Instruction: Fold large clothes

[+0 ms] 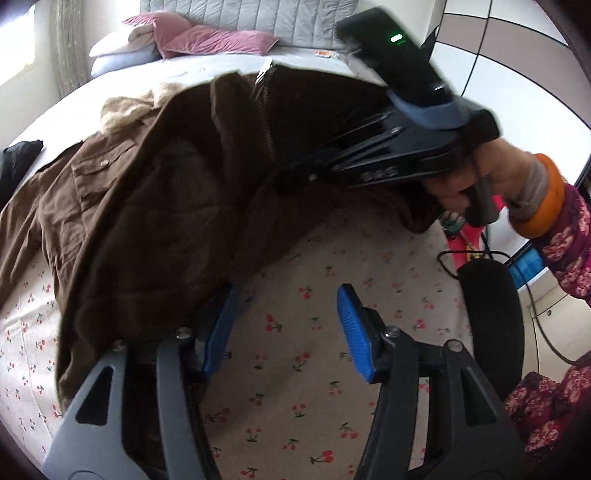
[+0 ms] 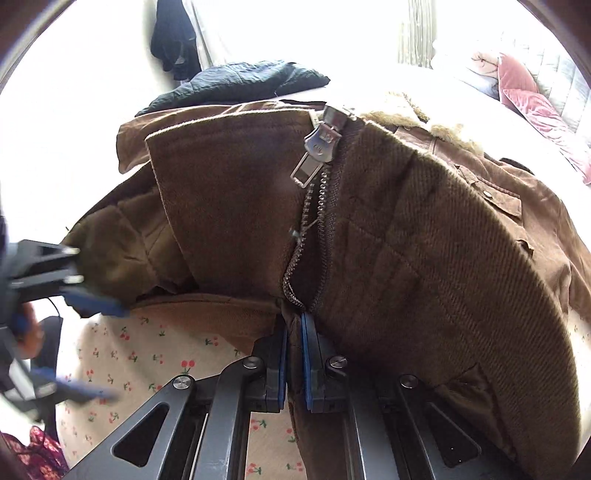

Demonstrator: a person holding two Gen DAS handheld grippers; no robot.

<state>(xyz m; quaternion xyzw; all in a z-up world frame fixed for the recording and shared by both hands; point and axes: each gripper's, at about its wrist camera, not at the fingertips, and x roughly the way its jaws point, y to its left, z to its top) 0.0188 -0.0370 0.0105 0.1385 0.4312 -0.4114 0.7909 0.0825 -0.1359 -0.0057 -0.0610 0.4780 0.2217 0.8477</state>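
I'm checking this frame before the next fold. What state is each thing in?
Brown jacket: bunched, hem lifted off the bed.
Zipper: partly open.
Right gripper: shut on jacket hem.
Left gripper: open, holding nothing.
Dark garment: lying crumpled behind.

A bed [image 1: 295,369] under a cream sheet printed with small red cherries, with clothes and pillows lying on it.

A large brown corduroy jacket with a cream fleece collar and a metal zip [image 1: 140,206] sprawls across the near half, partly lifted off the sheet. Behind it, towards the window side, a dark padded garment [image 2: 236,83] lies on the bed. At the head, against a grey quilted headboard [image 1: 251,16], rest pink velvet pillows [image 1: 207,38] and pale ones [image 1: 122,51].
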